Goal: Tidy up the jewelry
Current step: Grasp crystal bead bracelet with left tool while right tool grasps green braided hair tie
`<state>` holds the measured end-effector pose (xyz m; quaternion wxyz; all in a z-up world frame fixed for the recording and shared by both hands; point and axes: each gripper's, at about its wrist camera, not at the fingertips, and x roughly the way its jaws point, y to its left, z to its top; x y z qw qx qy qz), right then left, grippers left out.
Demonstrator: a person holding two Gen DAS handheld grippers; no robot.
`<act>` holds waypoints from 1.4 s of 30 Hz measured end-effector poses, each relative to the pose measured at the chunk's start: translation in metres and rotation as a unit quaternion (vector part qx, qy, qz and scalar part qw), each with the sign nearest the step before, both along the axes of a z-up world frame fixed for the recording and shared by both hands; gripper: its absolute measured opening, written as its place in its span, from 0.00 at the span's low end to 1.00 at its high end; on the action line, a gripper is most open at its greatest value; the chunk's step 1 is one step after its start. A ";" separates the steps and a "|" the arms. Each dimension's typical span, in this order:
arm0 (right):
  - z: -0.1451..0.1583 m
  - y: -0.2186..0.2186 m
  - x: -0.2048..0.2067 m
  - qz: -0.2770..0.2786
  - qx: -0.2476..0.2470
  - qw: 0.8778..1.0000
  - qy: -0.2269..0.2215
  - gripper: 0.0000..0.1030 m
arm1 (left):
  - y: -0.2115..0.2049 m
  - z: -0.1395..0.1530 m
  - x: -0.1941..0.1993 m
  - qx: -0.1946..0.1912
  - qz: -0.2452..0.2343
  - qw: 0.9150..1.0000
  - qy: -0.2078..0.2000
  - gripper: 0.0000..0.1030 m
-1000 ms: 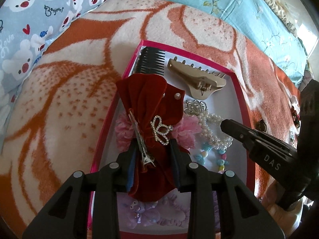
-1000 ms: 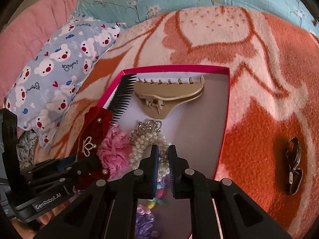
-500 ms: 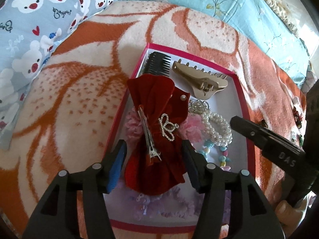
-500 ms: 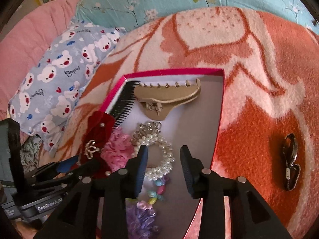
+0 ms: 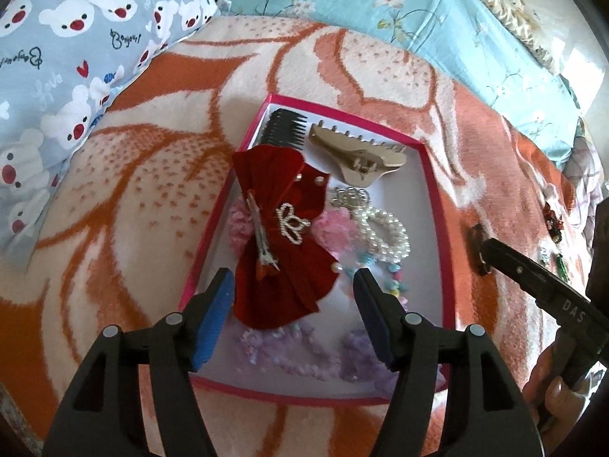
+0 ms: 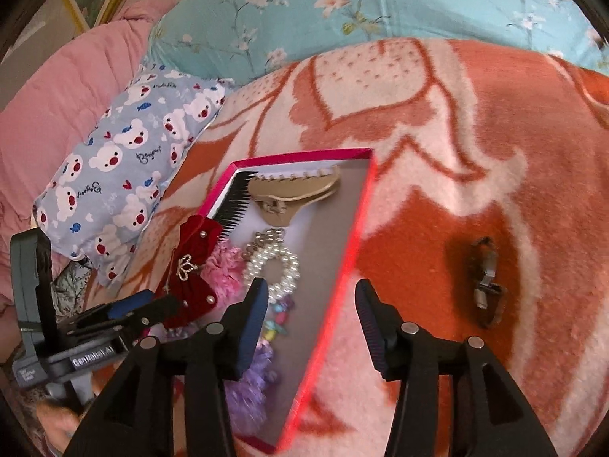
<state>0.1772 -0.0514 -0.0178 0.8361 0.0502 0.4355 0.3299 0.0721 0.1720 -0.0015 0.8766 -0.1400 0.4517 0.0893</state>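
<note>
A pink-rimmed box (image 5: 449, 251) (image 6: 357, 228) lies on the orange blanket. In it are a red velvet bow clip (image 5: 281, 240) (image 6: 190, 270), a black comb (image 5: 283, 133), a beige claw clip (image 5: 357, 156) (image 6: 293, 194), a pearl bracelet (image 5: 384, 232) (image 6: 272, 262), pink and purple scrunchies and coloured beads. My left gripper (image 5: 291, 306) is open, just behind the bow, which lies free. My right gripper (image 6: 310, 323) is open above the box's right rim. A dark brown hair clip (image 6: 485, 285) (image 5: 477, 245) lies on the blanket right of the box.
A bear-print pillow (image 6: 121, 186) and a pink quilt (image 6: 45, 114) lie to the left, a floral blue cover (image 5: 418, 11) behind. Small red and green trinkets (image 5: 553, 224) lie on the blanket at the far right. A hand (image 5: 552, 384) holds the right gripper.
My left gripper has opened, let go of the red bow into the box and pulled back. My right gripper has opened and shifted right, from over the pearls to the box's right rim.
</note>
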 end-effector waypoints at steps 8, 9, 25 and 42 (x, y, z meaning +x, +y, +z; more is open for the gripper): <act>0.005 -0.063 -0.009 -0.042 -0.009 0.999 -0.007 0.51 | -0.028 0.006 -0.003 0.002 -0.028 1.000 -0.005 0.62; 0.004 -0.070 -0.009 -0.048 -0.012 0.999 -0.008 0.51 | -0.033 0.005 -0.002 0.001 -0.032 0.999 -0.004 0.63; -0.007 -0.171 -0.016 -0.130 -0.027 0.991 0.002 0.54 | -0.103 0.007 0.007 0.001 -0.100 0.995 0.004 0.62; 0.000 -0.305 0.003 -0.237 -0.080 0.968 0.023 0.54 | -0.250 0.005 0.053 0.000 -0.228 0.974 0.016 0.62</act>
